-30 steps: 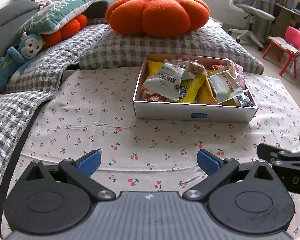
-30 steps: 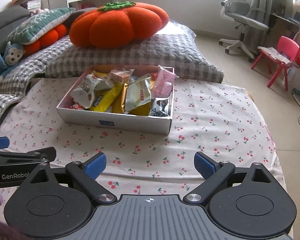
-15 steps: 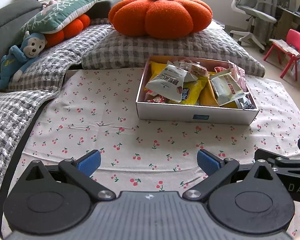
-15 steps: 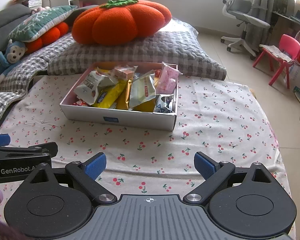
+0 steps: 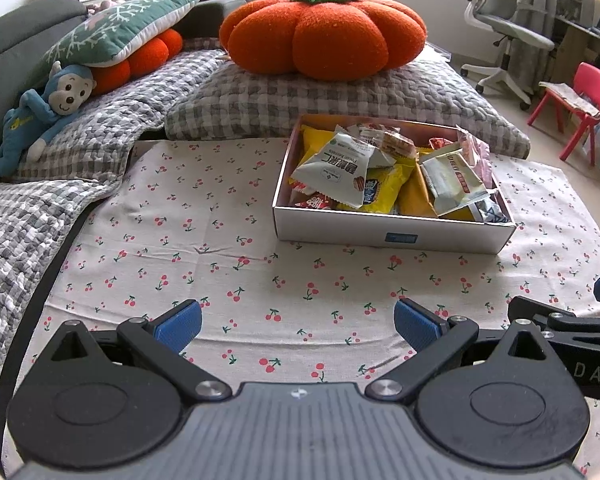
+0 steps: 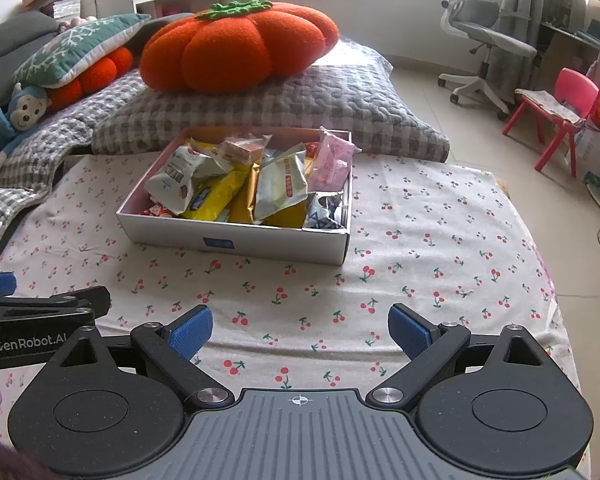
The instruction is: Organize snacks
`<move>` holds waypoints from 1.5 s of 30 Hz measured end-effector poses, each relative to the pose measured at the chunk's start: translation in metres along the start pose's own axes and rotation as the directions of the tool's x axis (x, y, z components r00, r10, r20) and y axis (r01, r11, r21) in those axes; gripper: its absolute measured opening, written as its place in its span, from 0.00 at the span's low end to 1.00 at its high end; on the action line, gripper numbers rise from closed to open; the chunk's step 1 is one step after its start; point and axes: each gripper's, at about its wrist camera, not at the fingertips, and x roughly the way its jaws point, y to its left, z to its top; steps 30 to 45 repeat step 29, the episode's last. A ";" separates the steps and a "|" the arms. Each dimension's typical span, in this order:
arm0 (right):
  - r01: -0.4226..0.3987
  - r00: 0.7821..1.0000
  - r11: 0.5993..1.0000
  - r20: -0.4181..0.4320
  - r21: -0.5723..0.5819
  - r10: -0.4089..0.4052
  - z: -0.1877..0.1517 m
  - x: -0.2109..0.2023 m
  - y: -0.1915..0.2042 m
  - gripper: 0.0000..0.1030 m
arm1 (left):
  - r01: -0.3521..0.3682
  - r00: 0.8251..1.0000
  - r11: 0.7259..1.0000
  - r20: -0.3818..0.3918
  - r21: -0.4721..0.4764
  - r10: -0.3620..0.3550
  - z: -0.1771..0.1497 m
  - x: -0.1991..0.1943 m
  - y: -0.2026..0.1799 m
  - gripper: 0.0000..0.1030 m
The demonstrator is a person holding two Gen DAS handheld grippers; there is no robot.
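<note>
A white cardboard box (image 5: 392, 236) sits on the cherry-print cloth (image 5: 220, 240), piled with several snack packets: a white one (image 5: 336, 172), a yellow one (image 5: 380, 196) and a pale one (image 5: 452, 180). The box also shows in the right wrist view (image 6: 236, 240), with a pink packet (image 6: 332, 160) at its right end. My left gripper (image 5: 298, 326) is open and empty, hovering over the cloth short of the box. My right gripper (image 6: 300, 326) is open and empty beside it, also short of the box.
A big orange pumpkin cushion (image 5: 324, 36) rests on a grey checked pillow (image 5: 340, 96) behind the box. A blue monkey toy (image 5: 40, 116) lies at the left. An office chair (image 6: 484, 40) and a pink child's chair (image 6: 560, 108) stand on the floor to the right.
Both grippers have drawn back and risen slightly from the box, which sits a little farther off in both views. Both stay open and empty.
</note>
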 end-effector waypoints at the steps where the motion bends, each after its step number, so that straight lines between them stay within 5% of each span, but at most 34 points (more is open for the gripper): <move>1: 0.000 1.000 1.000 0.000 0.001 0.000 0.000 0.000 0.000 0.93 | 0.000 1.000 1.000 0.000 0.001 0.000 0.000 0.000 0.000 1.00; 45: -0.004 1.000 1.000 -0.001 0.015 0.004 0.001 -0.002 -0.003 0.94 | -0.008 1.000 1.000 -0.005 0.003 0.008 -0.002 0.000 -0.002 1.00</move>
